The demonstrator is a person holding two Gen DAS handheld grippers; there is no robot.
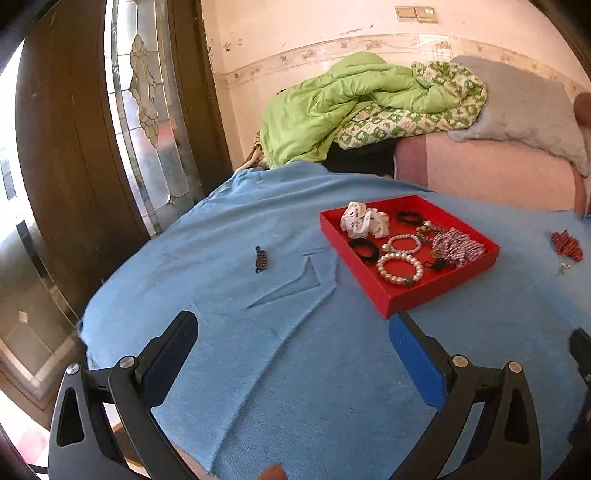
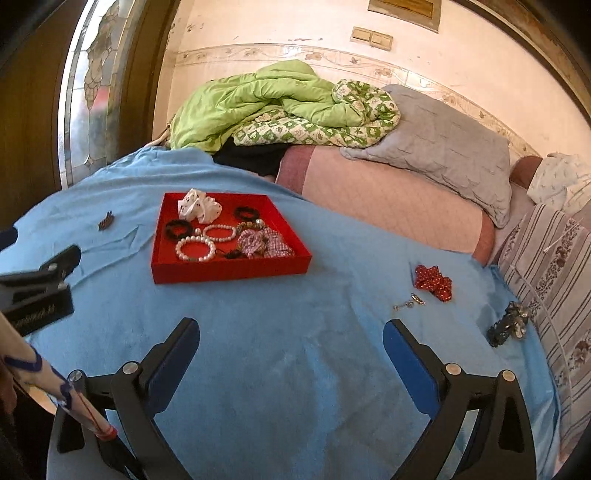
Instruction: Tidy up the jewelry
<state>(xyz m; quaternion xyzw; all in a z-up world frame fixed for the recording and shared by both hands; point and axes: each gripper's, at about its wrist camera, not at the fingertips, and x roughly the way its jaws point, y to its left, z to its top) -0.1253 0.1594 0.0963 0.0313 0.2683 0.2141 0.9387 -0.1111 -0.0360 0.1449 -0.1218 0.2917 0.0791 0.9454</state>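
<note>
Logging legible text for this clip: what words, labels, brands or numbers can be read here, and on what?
No text can be read.
Left gripper: pale lettering on its black body, too blurred.
Plaque on the wall: nothing legible.
Red tray: no label visible.

Bright red tray (image 2: pixel 229 271) on a sky-blue cloth (image 2: pixel 295 369), white pearl bracelets (image 2: pixel 195 248) inside plus a pink-checked scrunchie (image 2: pixel 264 245). Far right there's a red scrunchie with white dots (image 2: pixel 434 282). Lime green quilt (image 2: pixel 251 99) at the back.

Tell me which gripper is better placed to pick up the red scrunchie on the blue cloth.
Probably the right gripper: open and empty, red scrunchie lies on its side of the red tray.
</note>
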